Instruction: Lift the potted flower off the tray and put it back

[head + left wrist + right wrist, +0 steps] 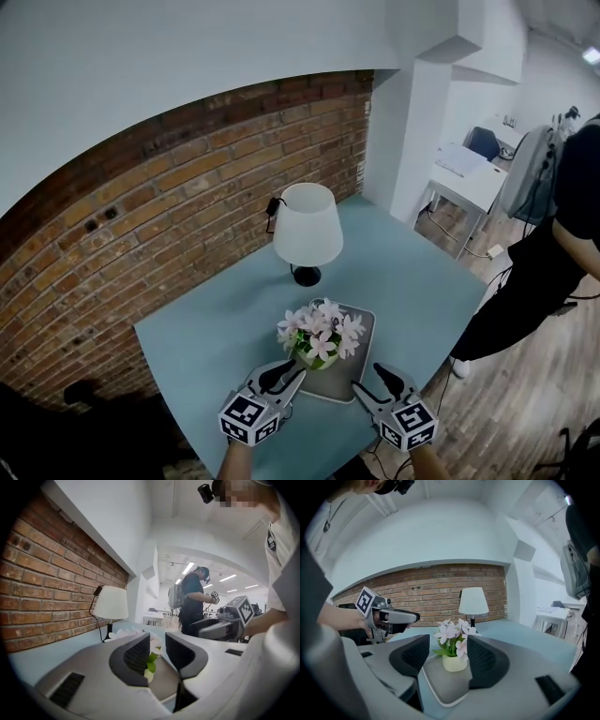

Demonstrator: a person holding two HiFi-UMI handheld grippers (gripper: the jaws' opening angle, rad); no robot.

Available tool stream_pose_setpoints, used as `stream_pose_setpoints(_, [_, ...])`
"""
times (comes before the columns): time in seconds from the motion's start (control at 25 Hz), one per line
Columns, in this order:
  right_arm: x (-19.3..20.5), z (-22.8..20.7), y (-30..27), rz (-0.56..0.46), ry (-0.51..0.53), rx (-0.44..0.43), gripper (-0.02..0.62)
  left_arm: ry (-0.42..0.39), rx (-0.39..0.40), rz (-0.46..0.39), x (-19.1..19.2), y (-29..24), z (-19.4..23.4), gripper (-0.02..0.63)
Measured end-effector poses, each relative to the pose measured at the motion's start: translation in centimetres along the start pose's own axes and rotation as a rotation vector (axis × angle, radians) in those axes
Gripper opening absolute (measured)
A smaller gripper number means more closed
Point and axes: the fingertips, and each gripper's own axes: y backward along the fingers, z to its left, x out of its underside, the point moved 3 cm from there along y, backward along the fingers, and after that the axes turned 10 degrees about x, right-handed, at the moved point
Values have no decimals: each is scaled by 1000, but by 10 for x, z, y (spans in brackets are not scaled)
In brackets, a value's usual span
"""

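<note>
The potted flower (321, 336), pale pink blooms in a small cream pot, stands on the grey tray (364, 319) near the front edge of the blue table. Just short of the tray's near-left corner my left gripper (291, 372) is open. My right gripper (368, 378) is open too, at the near-right corner. In the left gripper view the gripper (158, 641) shows leaves of the flower (151, 660) through the gap between its fingers. In the right gripper view the gripper (448, 641) frames the flower (454, 662) on the tray (440, 686) beyond its tips, untouched.
A white-shaded lamp (307, 225) on a black foot stands behind the tray, its cord running to the brick wall (141, 225). The table's right edge (459, 328) drops to a wooden floor. A person in black (553, 253) stands at the right, beside a white desk (469, 173).
</note>
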Motion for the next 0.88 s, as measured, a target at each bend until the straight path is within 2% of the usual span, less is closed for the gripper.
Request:
stream_pose_setpoints(0.2, [29,-5,-29,32,0,9,272,13,4,62,31,-10,18,144])
stream_pose_setpoints(0.32, [48,-3,-45,62,1,-15,273,38,-14,56,47,-16,32,144])
stream_pose_setpoints(0.44, [65,0,-65,89,5,-52,319,38,-48,36,61,-26,46,144])
stream_pose_setpoints(0.6, [85,2,-81,112,4,-87,343,33,-58,70,83,-32,55,147])
stream_pose_setpoints(0.88, [102,5,-113,135,30,-133,360,42,-41,78,111,-43,71,213])
